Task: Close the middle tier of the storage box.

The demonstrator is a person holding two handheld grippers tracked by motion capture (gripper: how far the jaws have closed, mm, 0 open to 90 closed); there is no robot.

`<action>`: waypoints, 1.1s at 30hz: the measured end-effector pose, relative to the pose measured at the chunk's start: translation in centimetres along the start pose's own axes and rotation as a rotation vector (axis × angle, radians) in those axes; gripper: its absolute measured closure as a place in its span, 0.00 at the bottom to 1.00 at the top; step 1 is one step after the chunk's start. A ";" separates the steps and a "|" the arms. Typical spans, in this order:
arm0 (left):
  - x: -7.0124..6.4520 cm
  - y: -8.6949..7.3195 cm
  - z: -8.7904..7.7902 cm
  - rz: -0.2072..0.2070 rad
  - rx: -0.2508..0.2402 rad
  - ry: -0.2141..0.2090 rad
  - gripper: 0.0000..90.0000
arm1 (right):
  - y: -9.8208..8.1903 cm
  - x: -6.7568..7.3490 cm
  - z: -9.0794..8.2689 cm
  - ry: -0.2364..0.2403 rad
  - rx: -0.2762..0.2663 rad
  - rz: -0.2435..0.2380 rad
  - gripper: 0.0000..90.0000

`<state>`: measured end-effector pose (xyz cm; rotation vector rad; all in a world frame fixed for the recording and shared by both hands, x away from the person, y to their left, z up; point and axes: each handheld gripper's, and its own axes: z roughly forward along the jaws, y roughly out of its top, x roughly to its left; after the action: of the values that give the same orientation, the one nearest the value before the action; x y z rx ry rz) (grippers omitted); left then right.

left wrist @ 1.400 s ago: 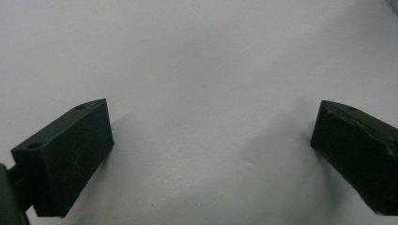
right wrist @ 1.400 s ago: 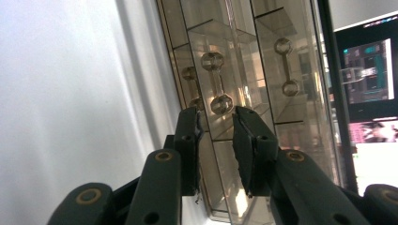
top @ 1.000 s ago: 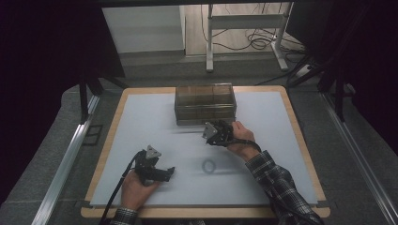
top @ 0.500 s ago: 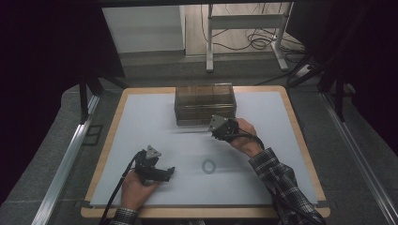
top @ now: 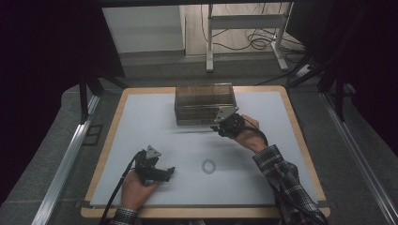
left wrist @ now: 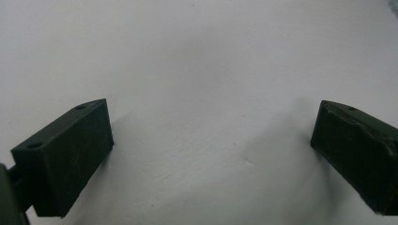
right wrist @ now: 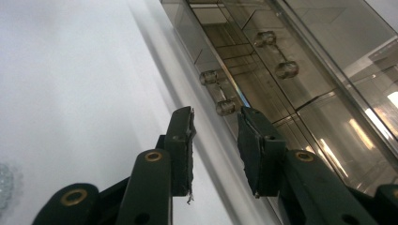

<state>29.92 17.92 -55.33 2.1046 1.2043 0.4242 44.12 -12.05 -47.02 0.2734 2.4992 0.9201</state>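
**Right tongs lined up on a drawer handle of the clear box**

The right tongs (right wrist: 215, 129) had just been opening a little; their jaws stood partly spread with nothing between them, aimed at a small clear handle (right wrist: 217, 91) on the front of the drawer box (top: 205, 103). The left tongs (top: 170, 172) rested low on the table (top: 141, 117), jaws spread wide and empty, well apart from the box.

The box stood at the far middle of the white table, its front facing the person, with the right tongs just beside its right front corner. It looked like hard, smoke-tinted clear plastic, divided into several drawers. Each drawer front seen in the right gripper view carried a short bar handle on two round posts; a second such handle (right wrist: 277, 54) sat farther along.

Judging by the material, the box was probably light and stiff, so a pull on a drawer might drag the whole unit forward unless it was steadied. The glossy plastic would likely be slippery. The best hold seemed to be across the bar of the handle, between its posts, pinched squarely. A small clear ring-like thing (top: 209, 165) lay on the table between the two hands; what it was could not be told.
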 end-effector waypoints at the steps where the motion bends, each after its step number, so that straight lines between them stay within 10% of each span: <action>1: 0.0 0.0 0.0 0.000 0.000 0.000 0.00 | 0.0 -0.2 -0.1 0.010 -0.006 0.008 0.71; 33: 0.0 0.0 0.0 0.001 0.001 0.001 0.00 | -0.8 -5.1 -0.2 0.131 -0.008 0.069 0.70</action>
<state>29.93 17.93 -55.33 2.1065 1.2041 0.4249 48.46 -14.46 -45.68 0.3080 2.6191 1.0052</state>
